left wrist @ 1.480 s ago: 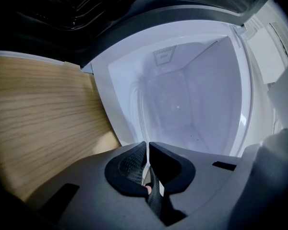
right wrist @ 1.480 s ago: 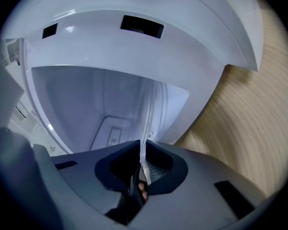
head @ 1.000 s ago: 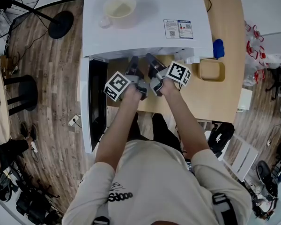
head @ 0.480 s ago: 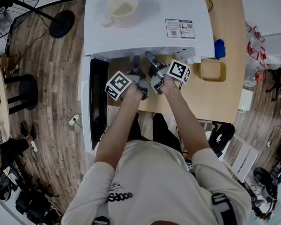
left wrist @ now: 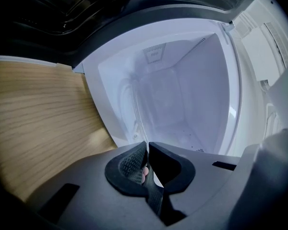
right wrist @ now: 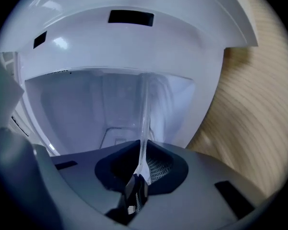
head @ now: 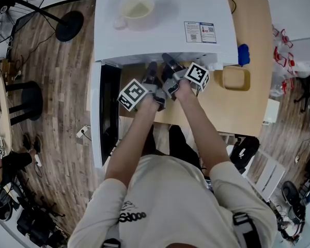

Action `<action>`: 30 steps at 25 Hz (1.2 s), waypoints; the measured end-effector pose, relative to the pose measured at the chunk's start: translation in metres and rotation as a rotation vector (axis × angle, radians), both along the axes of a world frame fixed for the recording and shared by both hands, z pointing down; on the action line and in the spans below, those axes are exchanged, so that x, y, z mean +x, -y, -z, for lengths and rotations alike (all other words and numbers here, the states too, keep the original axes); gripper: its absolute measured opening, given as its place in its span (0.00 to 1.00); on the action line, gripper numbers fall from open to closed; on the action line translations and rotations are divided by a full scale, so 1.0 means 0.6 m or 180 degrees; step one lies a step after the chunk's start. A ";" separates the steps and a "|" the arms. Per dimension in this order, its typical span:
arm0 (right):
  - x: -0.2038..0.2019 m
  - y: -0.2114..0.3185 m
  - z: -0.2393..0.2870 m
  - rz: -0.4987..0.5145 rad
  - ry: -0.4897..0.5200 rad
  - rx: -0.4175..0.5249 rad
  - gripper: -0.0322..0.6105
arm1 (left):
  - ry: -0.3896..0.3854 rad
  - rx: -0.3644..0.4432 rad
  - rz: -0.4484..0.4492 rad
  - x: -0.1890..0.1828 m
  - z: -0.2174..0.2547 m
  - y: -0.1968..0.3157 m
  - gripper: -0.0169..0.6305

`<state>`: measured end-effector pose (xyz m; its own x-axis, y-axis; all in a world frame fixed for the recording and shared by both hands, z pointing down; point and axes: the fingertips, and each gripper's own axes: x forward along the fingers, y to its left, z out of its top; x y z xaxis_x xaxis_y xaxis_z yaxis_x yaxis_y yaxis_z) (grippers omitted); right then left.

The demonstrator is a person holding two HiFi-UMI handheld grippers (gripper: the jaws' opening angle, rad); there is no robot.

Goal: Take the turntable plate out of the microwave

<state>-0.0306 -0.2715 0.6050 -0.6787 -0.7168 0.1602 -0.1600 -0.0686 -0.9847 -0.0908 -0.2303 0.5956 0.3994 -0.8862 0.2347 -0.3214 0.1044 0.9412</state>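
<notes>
**Head view:** White microwave (head: 165, 25) stands on wooden table (head: 232, 107), door (head: 106, 112) swung open to the picture's left. Mug (head: 136, 8) sits on top of the unit, near the left rear. Yellow tray (head: 233, 77) is on the table just right of the microwave. Both arms reach fwd. Left gripper (head: 151, 72) and right gripper (head: 168, 66) sit side by side at the cavity mouth, tips under the top panel's front edge. Cavity interior can't be seen from here.

**Left gripper view:** Camera looks into the white cavity, with the table to the picture's left. Turntable plate (left wrist: 134, 104) is clear glass, faint, seen approx edge-on, and still inside the cavity. Jaws are almost together, w/ only a thin slit between the pads and the glass rim running into it. Grip is on the plate.

**Right gripper view:** Camera looks into the same cavity from the other side. Plate's edge (right wrist: 144, 114) shows as a bright thin line running straight into the jaws. Jaws are closing, nearly together, rim between them and pads against the glass.
</notes>
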 end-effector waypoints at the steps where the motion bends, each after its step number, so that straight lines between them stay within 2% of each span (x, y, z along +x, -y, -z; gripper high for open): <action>1: 0.000 -0.001 0.000 -0.0018 0.0006 -0.0021 0.10 | 0.0011 0.0005 -0.0012 0.000 0.000 -0.001 0.07; 9: 0.009 -0.052 -0.016 0.0016 -0.0019 -0.0014 0.10 | -0.0014 -0.0032 -0.0071 0.010 -0.018 -0.053 0.07; 13: 0.007 -0.071 -0.014 0.0039 -0.0008 -0.0029 0.10 | 0.0018 0.0073 -0.0032 0.007 -0.013 -0.070 0.08; 15: 0.006 -0.080 -0.010 0.0044 0.0004 -0.0072 0.10 | 0.0052 0.0100 0.0028 -0.001 -0.015 -0.073 0.14; 17: 0.009 -0.090 -0.009 0.0073 -0.0022 -0.0065 0.10 | 0.0004 0.0128 0.0071 -0.011 -0.018 -0.070 0.32; 20: 0.016 -0.107 -0.012 0.0124 -0.0049 -0.0053 0.10 | -0.0068 0.0191 0.0079 -0.025 -0.021 -0.050 0.39; 23: 0.024 -0.125 -0.018 0.0183 -0.0122 0.0019 0.10 | -0.0185 0.0161 0.0144 -0.031 -0.025 -0.029 0.41; 27: 0.029 -0.148 -0.016 0.0271 -0.0121 -0.0036 0.10 | -0.0242 0.0214 -0.0038 -0.017 -0.038 -0.012 0.41; 30: 0.036 -0.157 -0.014 0.0346 -0.0163 0.0046 0.10 | -0.0311 0.0244 -0.0016 -0.023 -0.047 -0.006 0.40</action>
<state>-0.0092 -0.1775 0.6136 -0.7437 -0.6419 0.1869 -0.2159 -0.0340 -0.9758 -0.1047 -0.2266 0.6239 0.4214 -0.8981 0.1260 -0.2282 0.0295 0.9732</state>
